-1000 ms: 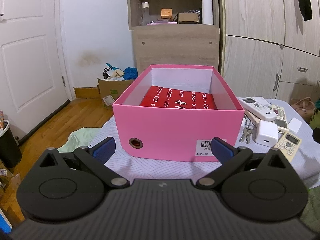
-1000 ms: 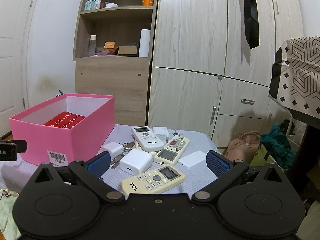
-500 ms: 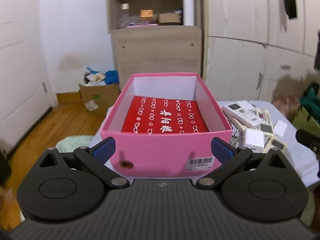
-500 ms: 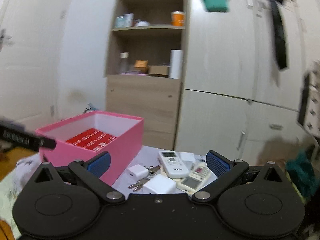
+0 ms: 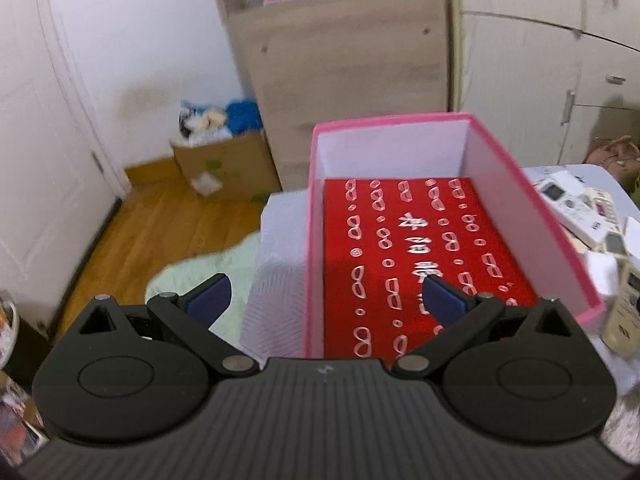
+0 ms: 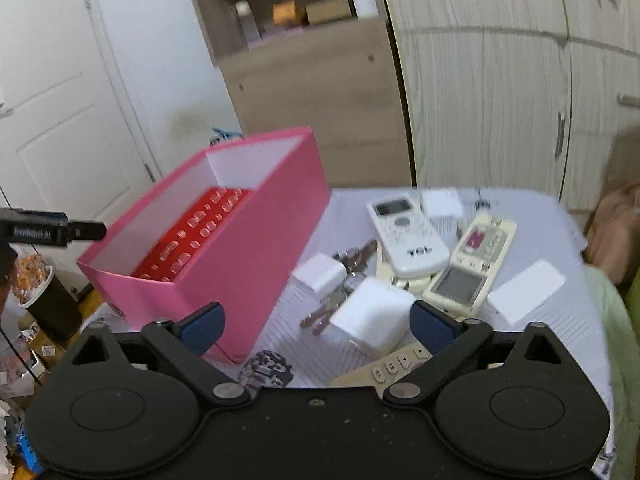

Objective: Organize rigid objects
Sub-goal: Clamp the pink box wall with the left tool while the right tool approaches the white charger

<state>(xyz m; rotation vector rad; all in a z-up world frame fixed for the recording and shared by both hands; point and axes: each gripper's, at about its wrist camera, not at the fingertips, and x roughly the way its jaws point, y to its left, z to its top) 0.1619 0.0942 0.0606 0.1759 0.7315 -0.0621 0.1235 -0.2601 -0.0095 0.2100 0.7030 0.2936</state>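
Here the biggest thing is the table (image 6: 532,344), draped in a pale cloth with a fine herringbone weave, its right edge curving away toward wardrobe doors. On it stands the pink box (image 5: 532,220), stiff card with sharp straight rims, white inside walls and a red patterned sheet (image 5: 400,240) lying flat on its floor; the rest of its inside is open room. Its left wall runs close along the table's left edge, beyond which the wooden floor (image 5: 160,232) shows. To the right of the box lies a crowded cluster of hard plastic pieces: a white remote (image 6: 408,236) with rounded corners resting over a cream remote (image 6: 472,268), a square white charger (image 6: 372,316) with soft edges, a smaller white plug (image 6: 320,272), metal keys (image 6: 352,256) between them, and a flat white card (image 6: 524,292) lying apart near the table's right side. The left gripper (image 5: 326,296) hovers over the box's near-left corner, jaws spread wide, one blue pad outside the wall and one above the red sheet, grasping nothing. The right gripper (image 6: 316,326) hangs above the charger, its jaws closing, pads not pressing anything.
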